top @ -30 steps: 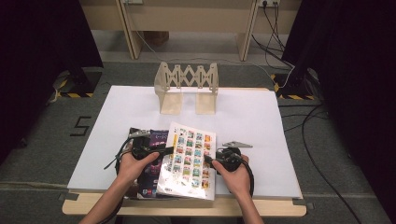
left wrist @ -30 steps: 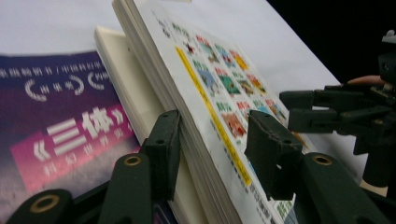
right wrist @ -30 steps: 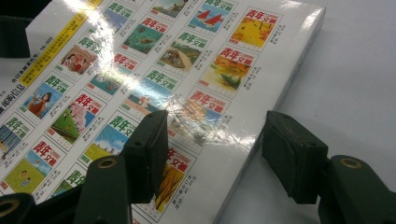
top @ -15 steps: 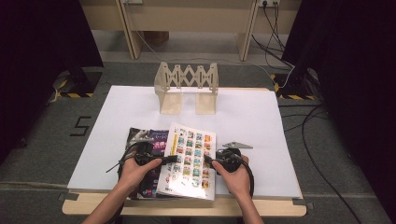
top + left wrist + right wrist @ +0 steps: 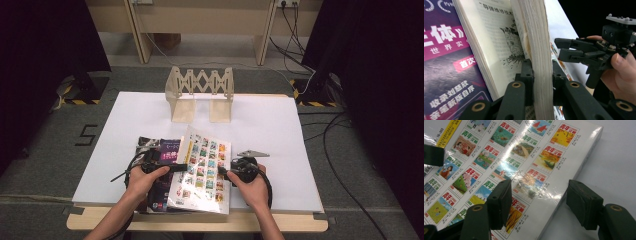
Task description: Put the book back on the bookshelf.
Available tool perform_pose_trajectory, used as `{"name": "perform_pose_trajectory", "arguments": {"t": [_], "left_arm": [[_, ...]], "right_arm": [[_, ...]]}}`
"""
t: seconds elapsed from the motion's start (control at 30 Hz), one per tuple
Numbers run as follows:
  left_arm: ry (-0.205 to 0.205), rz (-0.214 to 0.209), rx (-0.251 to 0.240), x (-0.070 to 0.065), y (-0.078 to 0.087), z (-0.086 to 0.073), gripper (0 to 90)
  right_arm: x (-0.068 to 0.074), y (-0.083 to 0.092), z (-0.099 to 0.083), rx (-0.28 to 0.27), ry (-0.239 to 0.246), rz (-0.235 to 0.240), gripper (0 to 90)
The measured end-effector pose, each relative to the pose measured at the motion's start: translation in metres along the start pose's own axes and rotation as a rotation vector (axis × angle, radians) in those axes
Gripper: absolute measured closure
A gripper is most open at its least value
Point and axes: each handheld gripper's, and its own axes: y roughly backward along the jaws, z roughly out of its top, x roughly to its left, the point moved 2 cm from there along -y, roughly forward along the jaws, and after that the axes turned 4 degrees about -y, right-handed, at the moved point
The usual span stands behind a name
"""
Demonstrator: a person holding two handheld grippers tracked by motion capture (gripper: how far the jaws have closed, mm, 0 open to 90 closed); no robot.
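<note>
white "青年文摘" book, its page block pinched by left gripper; right gripper jaws gape.

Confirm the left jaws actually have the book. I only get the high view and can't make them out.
Observer: Yes. In the left gripper view the left gripper has just been closing, and its pads press both sides of a thick block of pages, seen edge-on.
Operator: Right one gripping too?
Observer: No. The right gripper is open: one jaw sits over the picture-grid cover, the other over bare table past the book's edge.
Operator: Book shut or open?
Observer: Open. Next to the clamped block a printed page with an ink drawing shows, beside the purple book.
</note>
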Motion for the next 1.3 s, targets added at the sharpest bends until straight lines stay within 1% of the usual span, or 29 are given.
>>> {"name": "perform_pose_trajectory", "arguments": {"t": [0.03, 0.1, 0.13, 0.23, 0.27, 0.33, 0.4, 0.43, 0.5, 0.6, 0.63, 0.67, 0.73, 0.77, 0.9, 0.93, 0.97, 1.0, 1.03, 1.07, 1.13, 1.17, 1.23, 1.27, 1.3], "left_arm": [[-0.009, 0.002, -0.011, 0.001, 0.001, -0.001, 77.3], [-0.012, 0.0, -0.016, 0.002, 0.001, -0.002, 77.3], [-0.006, -0.001, -0.026, 0.003, 0.002, -0.003, 77.4], [-0.007, 0.006, -0.042, 0.005, 0.005, -0.006, 77.4], [-0.009, 0.009, -0.048, 0.005, 0.007, -0.006, 77.5], [-0.015, 0.017, -0.052, 0.007, 0.01, -0.007, 77.3], [-0.006, 0.017, -0.058, 0.01, 0.014, -0.008, 77.2], [0.005, 0.015, -0.063, 0.013, 0.016, -0.009, 77.1], [0.009, 0.014, -0.066, 0.015, 0.017, -0.01, 77.0], [0.004, 0.017, -0.073, 0.017, 0.021, -0.012, 76.6], [0.001, 0.019, -0.071, 0.018, 0.022, -0.013, 76.6], [0.002, 0.016, -0.072, 0.019, 0.023, -0.013, 76.3], [0.007, 0.011, -0.071, 0.022, 0.025, -0.015, 75.9], [0.011, 0.008, -0.075, 0.023, 0.026, -0.015, 75.6], [0.006, 0.009, -0.071, 0.025, 0.026, -0.016, 74.4], [0.005, 0.009, -0.066, 0.025, 0.026, -0.016, 73.1], [0.006, 0.008, -0.066, 0.026, 0.026, -0.016, 73.1], [0.01, 0.008, -0.062, 0.027, 0.026, -0.016, 72.5], [0.014, 0.006, -0.06, 0.027, 0.026, -0.015, 70.9], [0.021, 0.001, -0.06, 0.029, 0.026, -0.015, 70.6], [0.029, -0.006, -0.061, 0.03, 0.026, -0.016, 70.4], [0.027, -0.005, -0.059, 0.03, 0.026, -0.016, 70.3], [0.017, -0.001, -0.055, 0.03, 0.028, -0.015, 70.3], [0.012, 0.0, -0.05, 0.03, 0.028, -0.015, 70.3], [0.011, -0.001, -0.047, 0.03, 0.029, -0.015, 70.2]], "right_arm": [[0.0, -0.001, 0.001, -0.001, -0.004, 0.002, 37.5], [-0.002, -0.003, 0.003, -0.004, -0.006, 0.006, 37.6], [-0.003, -0.003, 0.005, -0.004, -0.011, 0.013, 38.2], [-0.003, -0.005, 0.008, -0.007, -0.011, 0.013, 38.6], [-0.003, -0.007, 0.009, -0.004, -0.019, 0.017, 38.6], [-0.002, -0.012, 0.013, 0.009, -0.029, 0.035, 37.3], [-0.001, -0.014, 0.015, 0.014, -0.031, 0.04, 36.9], [0.001, -0.017, 0.017, 0.027, -0.044, 0.053, 36.1], [0.001, -0.018, 0.018, 0.031, -0.047, 0.062, 36.0], [0.001, -0.023, 0.02, 0.053, -0.084, 0.09, 32.7], [0.001, -0.023, 0.02, 0.053, -0.084, 0.09, 32.7], [0.0, -0.027, 0.021, 0.063, -0.112, 0.112, 30.2], [0.0, -0.029, 0.022, 0.073, -0.118, 0.118, 29.6], [0.001, -0.03, 0.023, 0.076, -0.114, 0.121, 29.5], [0.002, -0.034, 0.026, 0.085, -0.114, 0.131, 29.0], [0.003, -0.035, 0.029, 0.104, -0.119, 0.128, 28.5], [0.003, -0.035, 0.029, 0.104, -0.119, 0.128, 28.5], [0.002, -0.036, 0.03, 0.108, -0.113, 0.131, 28.5], [0.002, -0.037, 0.032, 0.12, -0.127, 0.132, 28.5], [0.003, -0.037, 0.033, 0.124, -0.13, 0.131, 28.4], [0.004, -0.04, 0.035, 0.129, -0.126, 0.132, 27.7], [0.004, -0.04, 0.036, 0.138, -0.124, 0.13, 27.8], [0.003, -0.043, 0.04, 0.152, -0.128, 0.142, 29.0], [0.003, -0.043, 0.04, 0.152, -0.128, 0.142, 29.0], [0.0, -0.047, 0.044, 0.147, -0.134, 0.141, 29.5]]}}
